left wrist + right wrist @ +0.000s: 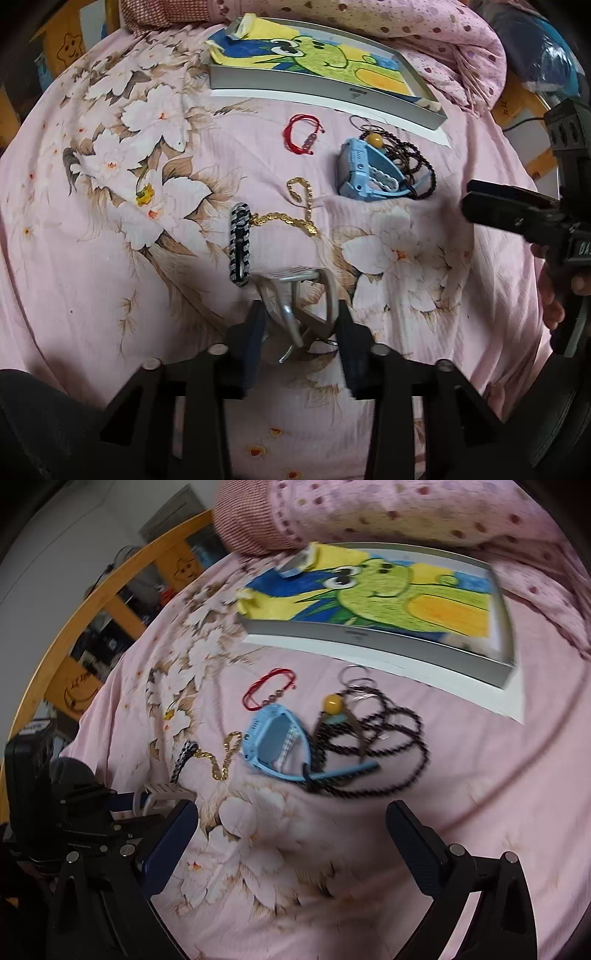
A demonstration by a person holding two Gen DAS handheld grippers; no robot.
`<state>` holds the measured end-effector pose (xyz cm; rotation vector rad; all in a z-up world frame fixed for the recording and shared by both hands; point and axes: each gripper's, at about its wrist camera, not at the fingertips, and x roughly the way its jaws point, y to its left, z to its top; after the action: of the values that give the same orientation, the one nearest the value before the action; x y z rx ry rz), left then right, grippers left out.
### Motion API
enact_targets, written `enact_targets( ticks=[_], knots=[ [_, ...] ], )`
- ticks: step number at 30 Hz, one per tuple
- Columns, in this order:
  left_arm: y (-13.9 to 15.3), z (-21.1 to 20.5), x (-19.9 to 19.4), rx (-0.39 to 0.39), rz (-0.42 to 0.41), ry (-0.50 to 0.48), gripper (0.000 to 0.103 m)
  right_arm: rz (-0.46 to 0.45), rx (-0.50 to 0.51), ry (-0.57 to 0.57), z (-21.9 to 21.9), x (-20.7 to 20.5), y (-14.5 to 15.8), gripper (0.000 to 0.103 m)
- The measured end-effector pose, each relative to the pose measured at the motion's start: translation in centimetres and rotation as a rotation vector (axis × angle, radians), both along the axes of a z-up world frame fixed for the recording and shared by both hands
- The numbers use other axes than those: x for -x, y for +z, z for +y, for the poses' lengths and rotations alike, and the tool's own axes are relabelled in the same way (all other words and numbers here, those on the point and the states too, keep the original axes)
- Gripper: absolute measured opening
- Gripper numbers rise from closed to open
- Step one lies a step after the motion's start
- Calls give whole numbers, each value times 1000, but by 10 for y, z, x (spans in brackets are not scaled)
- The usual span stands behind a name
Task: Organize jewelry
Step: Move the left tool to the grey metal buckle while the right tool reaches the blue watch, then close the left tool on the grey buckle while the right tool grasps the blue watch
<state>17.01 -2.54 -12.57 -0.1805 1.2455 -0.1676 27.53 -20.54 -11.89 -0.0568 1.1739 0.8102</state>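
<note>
Left wrist view: left gripper (pixel 300 328) pinches a silver metal watch (pixel 295 295) at lower centre; gold chain (pixel 295 218) lies mid-frame. Right wrist view: right gripper (pixel 291 834) is spread wide, holding nothing; blue watch (pixel 275 740) lies at centre.

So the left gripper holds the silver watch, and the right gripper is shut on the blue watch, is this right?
Not quite. The left gripper does hold the silver watch, but the right gripper is open and empty; its fingers stand wide apart, short of the blue watch. The right wrist view shows this.
</note>
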Motion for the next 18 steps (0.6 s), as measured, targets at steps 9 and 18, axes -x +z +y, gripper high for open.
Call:
enact_targets(
  ticks=[9, 18],
  knots=[
    [1, 13, -2, 54, -9, 77, 22, -16, -20, 47, 29, -13, -16, 95],
    [2, 17, 0, 81, -10, 106, 22, -35, 8, 59, 52, -23, -28, 81]
  ],
)
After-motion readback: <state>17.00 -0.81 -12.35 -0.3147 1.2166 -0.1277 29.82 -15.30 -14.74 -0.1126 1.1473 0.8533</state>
